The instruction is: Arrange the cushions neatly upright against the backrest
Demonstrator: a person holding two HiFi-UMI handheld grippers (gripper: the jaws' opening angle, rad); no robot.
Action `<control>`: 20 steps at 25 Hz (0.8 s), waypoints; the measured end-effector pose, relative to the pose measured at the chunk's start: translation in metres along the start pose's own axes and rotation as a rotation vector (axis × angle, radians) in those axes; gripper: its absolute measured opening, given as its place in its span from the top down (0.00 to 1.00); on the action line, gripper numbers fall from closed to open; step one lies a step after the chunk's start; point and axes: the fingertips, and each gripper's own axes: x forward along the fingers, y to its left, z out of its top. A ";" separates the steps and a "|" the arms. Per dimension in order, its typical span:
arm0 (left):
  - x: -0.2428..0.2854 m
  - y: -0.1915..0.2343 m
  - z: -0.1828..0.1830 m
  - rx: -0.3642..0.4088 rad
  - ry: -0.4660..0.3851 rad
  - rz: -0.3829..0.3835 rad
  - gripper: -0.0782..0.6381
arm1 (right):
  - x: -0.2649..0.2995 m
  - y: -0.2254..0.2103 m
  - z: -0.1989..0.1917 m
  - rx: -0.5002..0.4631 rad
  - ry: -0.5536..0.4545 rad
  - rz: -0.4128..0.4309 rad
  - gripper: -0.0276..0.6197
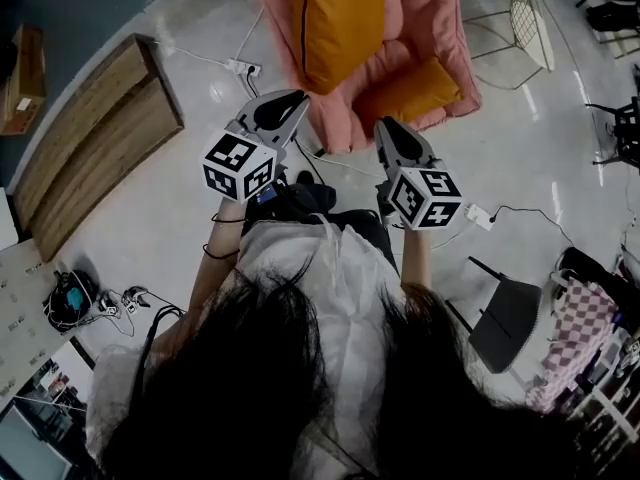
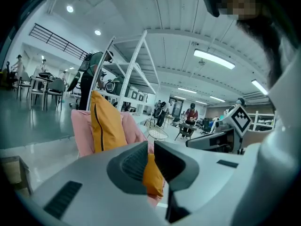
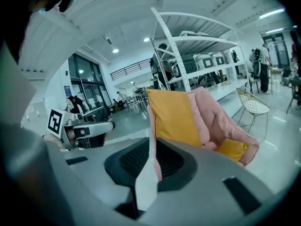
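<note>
- Cushions, two of them and both orange, sit on a pink armchair [image 1: 445,28] straight ahead of both claws, beyond their tips and not touched by either.
- The large orange cushion [image 1: 340,18] stands upright against the backrest, at the side of the chair in line with the left claw [image 1: 288,105].
- The small orange cushion [image 1: 412,90] is low on the seat, ahead of the right claw [image 1: 390,130] and close to the chair's front edge. It may be lying flat or leaning on the padded side; the views do not settle it.
- The left claw's jaws are together, with only a thin slit between them. Nothing is gripped; in the left gripper view the small cushion shows through the slit, well beyond the jaws.
- The right claw's jaws are likewise drawn together and empty. In the right gripper view the edge of the armchair shows through the narrow gap, far past the tips.
- The two claws are held side by side over the pale floor [image 1: 530,148], tips aimed at the chair and tilted slightly down. Each marker cube sits at the rear, nearest the person.
- A white wire chair [image 1: 532,23] stands to the right of the right claw, beyond the armchair.
- A wooden bench [image 1: 95,138] lies well off to the left of the left claw.
- A power strip [image 1: 243,66] rests on the floor just ahead of the left claw.
</note>
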 end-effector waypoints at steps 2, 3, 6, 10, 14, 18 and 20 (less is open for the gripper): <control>0.008 0.011 -0.001 -0.010 0.008 -0.007 0.84 | 0.007 -0.008 0.004 -0.001 0.011 -0.026 0.87; 0.012 0.015 -0.002 -0.014 0.013 -0.009 0.84 | 0.010 -0.011 0.005 -0.005 0.017 -0.034 0.87; 0.024 0.021 -0.009 -0.022 0.036 -0.009 0.84 | 0.018 -0.023 0.012 -0.016 0.030 -0.040 0.87; 0.042 0.030 -0.020 -0.043 0.075 0.034 0.84 | 0.033 -0.045 0.029 -0.049 0.044 -0.025 0.87; 0.053 0.045 -0.029 -0.097 0.093 0.093 0.81 | 0.052 -0.063 0.052 -0.091 0.050 0.029 0.87; 0.060 0.075 -0.042 -0.153 0.114 0.204 0.62 | 0.094 -0.076 0.078 -0.164 0.088 0.129 0.87; 0.063 0.091 -0.053 -0.187 0.132 0.254 0.62 | 0.121 -0.081 0.092 -0.208 0.108 0.180 0.87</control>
